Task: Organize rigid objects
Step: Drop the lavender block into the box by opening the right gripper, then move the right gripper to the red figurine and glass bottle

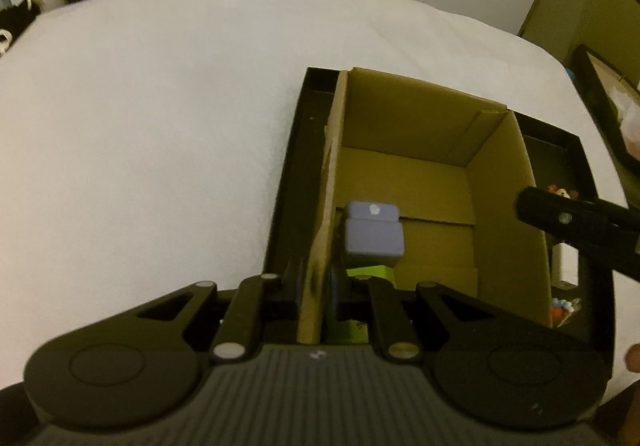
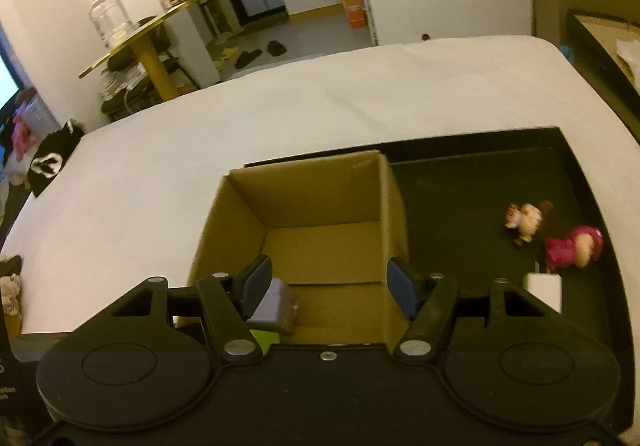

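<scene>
**Left gripper pinches the box wall; right gripper open over the box**

A black tray (image 2: 472, 149) lies at the near right part of a white-covered bed (image 1: 160, 105). A brown cardboard box (image 1: 400, 117) stands open inside the tray, filling its left part.

The left gripper (image 1: 316, 286) is nearly closed on the box's left wall, one finger outside it and one inside. In the box's near left corner sits a lavender block (image 1: 374, 234), with a lime-green item (image 1: 370, 270) just under it; the block lies close in front of the inner finger.

The right gripper (image 2: 328, 282) hangs over the near edge of the box, jaws parted about halfway and holding nothing. Its left pad (image 2: 256, 286) is beside the lavender block (image 2: 276, 306); its right pad is near the box's right wall.

In the tray's right part, outside the box, lie a white charger (image 2: 544, 292), a pink figure (image 2: 572, 248) and a pale figure (image 2: 526, 221), all near the tray's right edge.
</scene>
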The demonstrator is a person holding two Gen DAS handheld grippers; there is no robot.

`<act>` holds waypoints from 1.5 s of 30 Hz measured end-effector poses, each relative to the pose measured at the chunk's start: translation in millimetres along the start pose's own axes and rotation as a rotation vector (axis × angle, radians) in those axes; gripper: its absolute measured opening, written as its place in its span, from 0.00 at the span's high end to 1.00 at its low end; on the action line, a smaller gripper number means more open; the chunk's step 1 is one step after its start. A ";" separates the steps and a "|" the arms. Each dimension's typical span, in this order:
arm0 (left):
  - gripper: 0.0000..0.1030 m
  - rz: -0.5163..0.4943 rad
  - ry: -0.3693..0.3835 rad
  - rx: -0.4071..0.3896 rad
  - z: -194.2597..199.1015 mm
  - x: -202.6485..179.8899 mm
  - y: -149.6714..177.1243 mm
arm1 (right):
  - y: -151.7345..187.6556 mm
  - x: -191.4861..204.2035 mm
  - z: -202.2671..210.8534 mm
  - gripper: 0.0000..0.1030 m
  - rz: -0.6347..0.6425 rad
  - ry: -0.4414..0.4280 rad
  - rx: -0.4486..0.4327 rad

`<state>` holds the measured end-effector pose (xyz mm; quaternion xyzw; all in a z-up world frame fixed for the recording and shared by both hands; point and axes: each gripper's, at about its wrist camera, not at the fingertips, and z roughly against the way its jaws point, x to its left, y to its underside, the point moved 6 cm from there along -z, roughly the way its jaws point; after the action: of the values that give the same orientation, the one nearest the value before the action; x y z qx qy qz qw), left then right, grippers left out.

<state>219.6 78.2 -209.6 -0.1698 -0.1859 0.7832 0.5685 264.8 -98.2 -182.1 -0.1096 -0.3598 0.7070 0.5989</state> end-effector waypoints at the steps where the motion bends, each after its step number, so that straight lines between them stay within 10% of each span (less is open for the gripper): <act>1: 0.88 -0.003 -0.004 -0.003 1.4 -0.5 0.3 | 1.1 -2.7 1.9 0.38 -0.006 0.001 -0.002; 17: 0.83 -0.071 -0.103 -0.044 18.0 -12.6 5.5 | 16.9 -51.8 30.3 0.31 -0.074 0.021 -0.048; 29: 0.39 -0.174 -0.215 -0.107 29.5 -26.0 9.8 | 41.8 -84.4 32.8 0.21 -0.103 0.054 -0.073; 45: 0.34 -0.212 -0.298 -0.110 25.6 -39.4 6.9 | 68.7 -126.3 9.5 0.21 -0.168 0.194 -0.080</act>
<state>213.4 36.2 -188.4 -0.0622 -0.3273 0.7240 0.6041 239.1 -220.3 -254.2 -0.1709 -0.3361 0.6256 0.6830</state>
